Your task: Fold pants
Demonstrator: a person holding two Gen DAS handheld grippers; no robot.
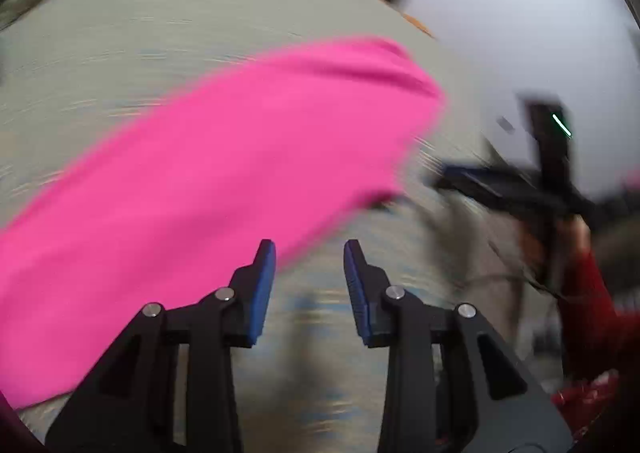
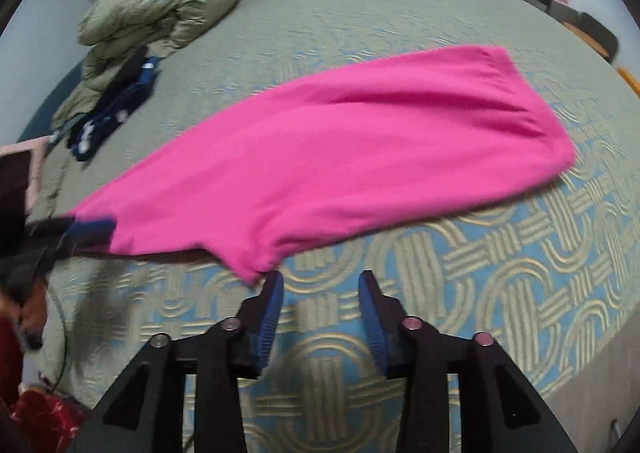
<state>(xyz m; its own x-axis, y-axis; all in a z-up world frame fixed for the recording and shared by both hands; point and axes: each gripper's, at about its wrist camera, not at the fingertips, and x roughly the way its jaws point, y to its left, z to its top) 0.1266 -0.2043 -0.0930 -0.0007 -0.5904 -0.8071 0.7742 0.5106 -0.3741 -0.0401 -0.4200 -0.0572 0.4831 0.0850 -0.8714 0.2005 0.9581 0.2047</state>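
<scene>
Your right claw (image 2: 320,285) hangs part open and empty over the bed (image 2: 500,253), its left pad just beside the near hem of the pink pants (image 2: 320,157). Your left claw (image 1: 310,257) also stands part open, gripping nothing — the view is blurred. The pants lie lengthwise across the bedspread, already doubled, it seems. For a clean next fold, pinch both layers at the hem corners — then carry them evenly toward the far end.

Left tool (image 1: 310,285): jaws apart, nothing between the blue pads (image 1: 264,293), angled downward. Right tool (image 2: 320,313): jaws apart, empty, angled downward, left pad (image 2: 272,313) just beside the pants (image 2: 320,157) edge.
</scene>
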